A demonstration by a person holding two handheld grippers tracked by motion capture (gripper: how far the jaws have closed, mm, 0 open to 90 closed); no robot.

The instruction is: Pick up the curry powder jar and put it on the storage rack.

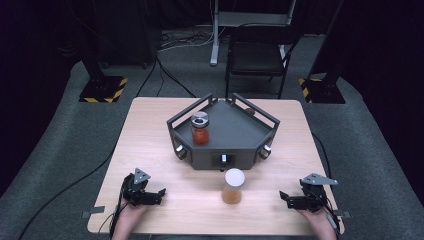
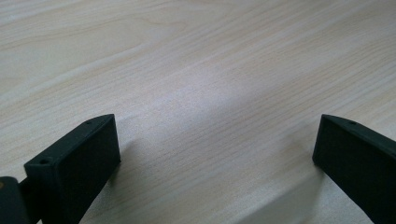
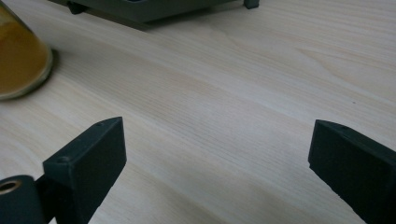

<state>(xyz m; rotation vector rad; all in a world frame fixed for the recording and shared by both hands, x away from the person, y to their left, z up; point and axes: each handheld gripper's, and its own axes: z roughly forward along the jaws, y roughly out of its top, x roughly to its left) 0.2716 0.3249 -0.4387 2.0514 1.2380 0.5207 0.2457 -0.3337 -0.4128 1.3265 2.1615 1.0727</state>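
Note:
An orange-filled jar with a white lid (image 1: 233, 186) stands on the wooden table (image 1: 150, 145) just in front of a dark grey five-sided tray (image 1: 235, 131). Inside the tray, at its left, stands a red-filled jar with a silver lid (image 1: 200, 128). My left gripper (image 1: 159, 194) rests near the table's front left, open, with bare wood between its jaws (image 2: 217, 149). My right gripper (image 1: 284, 197) rests near the front right, open and holding nothing (image 3: 217, 149). In the right gripper view the orange jar (image 3: 21, 58) sits at the upper left, apart from the jaws.
A small brown object (image 1: 250, 112) lies at the tray's far right corner. Beyond the table stand a black folding chair (image 1: 260, 52), a desk frame and two black stands with yellow-striped bases (image 1: 102, 90). Cables trail from both grippers.

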